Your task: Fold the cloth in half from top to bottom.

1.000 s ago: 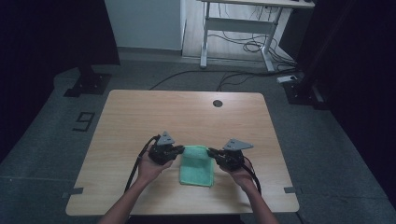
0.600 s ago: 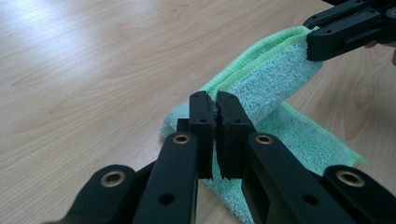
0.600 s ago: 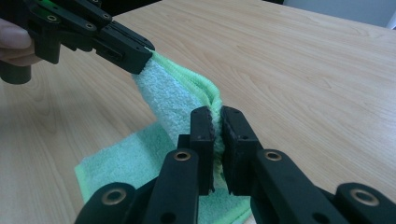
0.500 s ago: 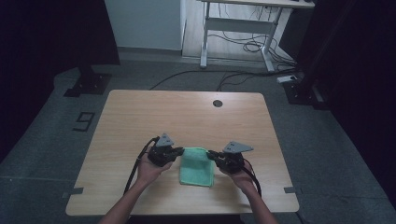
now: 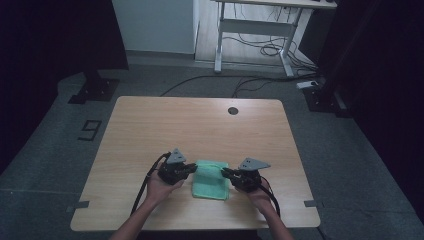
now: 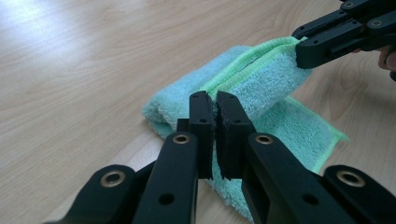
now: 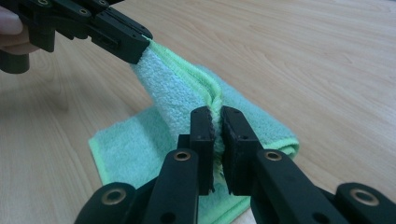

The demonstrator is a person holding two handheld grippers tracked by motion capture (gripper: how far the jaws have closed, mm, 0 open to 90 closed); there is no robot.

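A green towel point(image 5: 211, 181) lies folded near the front edge of the wooden table point(image 5: 200, 125). My left gripper point(image 5: 193, 169) is at the towel's left side, and its jaws point(image 6: 216, 101) are shut on the towel's point(image 6: 266, 77) hemmed edge. At the towel's right side, my right gripper point(image 5: 224, 172) has its jaws point(image 7: 216, 117) shut on the same raised edge of the towel point(image 7: 175, 91). That edge is lifted and stretched between the two grippers, while the lower layer stays flat on the table. Each gripper view shows the other gripper pinching the far corner.
A small dark round hole point(image 5: 232, 110) sits near the table's far edge. Beyond the table, a white desk frame point(image 5: 255, 30) stands over loose cables on the floor. Dark stand bases point(image 5: 95, 90) rest on the floor to the left and right.
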